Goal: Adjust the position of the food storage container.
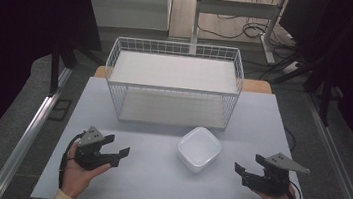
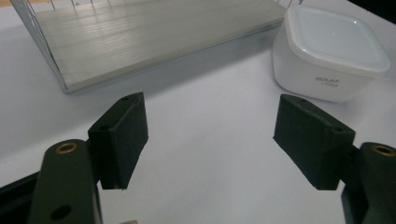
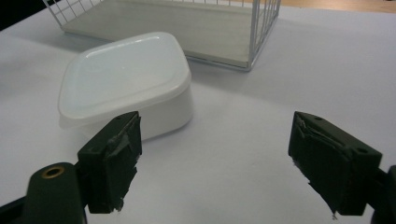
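A white lidded square container [image 1: 199, 149] sits on the pale table [image 1: 154, 187], in front of a white wire rack [image 1: 174, 81] with two wooden shelves. My left gripper [image 1: 117, 155] rests at the near left, held in a hand, its jaws open and empty, pointing right toward the container [image 2: 329, 53]. My right gripper [image 1: 241, 173] is at the near right, open and empty, pointing left; the container [image 3: 126, 88] lies just beyond its left jaw. The left gripper [image 2: 210, 140] and the right gripper [image 3: 212, 163] both have bare table between their jaws.
The wire rack [image 2: 116, 37] stands at the back of the table; its near right corner [image 3: 259, 37] is close to the container. Table legs and cables lie on the floor beyond. Metal rails run along both sides of the table.
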Available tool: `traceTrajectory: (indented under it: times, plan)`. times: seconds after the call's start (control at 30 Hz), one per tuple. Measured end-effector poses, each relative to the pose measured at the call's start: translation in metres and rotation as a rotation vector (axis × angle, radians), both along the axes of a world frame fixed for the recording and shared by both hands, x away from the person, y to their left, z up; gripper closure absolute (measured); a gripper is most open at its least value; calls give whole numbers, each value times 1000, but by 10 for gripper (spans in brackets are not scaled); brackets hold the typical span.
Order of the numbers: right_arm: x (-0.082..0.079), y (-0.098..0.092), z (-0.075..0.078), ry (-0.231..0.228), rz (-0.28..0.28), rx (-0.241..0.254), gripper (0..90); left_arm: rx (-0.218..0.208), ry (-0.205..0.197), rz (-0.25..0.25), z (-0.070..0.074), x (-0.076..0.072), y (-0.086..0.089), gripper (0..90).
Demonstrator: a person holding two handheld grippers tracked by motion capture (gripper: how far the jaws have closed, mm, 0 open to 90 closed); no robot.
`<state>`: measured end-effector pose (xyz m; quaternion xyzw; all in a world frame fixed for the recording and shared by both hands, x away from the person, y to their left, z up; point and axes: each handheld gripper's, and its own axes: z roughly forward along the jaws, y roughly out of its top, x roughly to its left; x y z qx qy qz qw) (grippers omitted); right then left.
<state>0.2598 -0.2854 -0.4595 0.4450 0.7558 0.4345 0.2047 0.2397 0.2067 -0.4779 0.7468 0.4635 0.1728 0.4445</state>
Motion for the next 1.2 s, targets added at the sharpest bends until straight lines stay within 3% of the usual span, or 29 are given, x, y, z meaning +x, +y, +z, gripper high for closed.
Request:
traceTrajectory:
  times: [0.3, 0.53, 0.7, 0.93, 1.2]
  plan:
    - [3, -4, 0, 47, -46, -3, 197, 3, -2, -9, 1, 2, 1, 254]
    - [3, 1, -2, 55, -44, -9, 209, -12, 10, -11, 2, 4, -2, 247]
    - [5, 8, -1, 58, -22, -21, 232, 8, 14, -29, 2, 9, -5, 245]
    - [10, 8, 2, 67, -20, -4, 284, 17, 37, -19, 4, 25, -11, 248]
    - [16, 4, 4, 117, -41, -28, 340, 26, 30, -28, 3, 23, -13, 249]
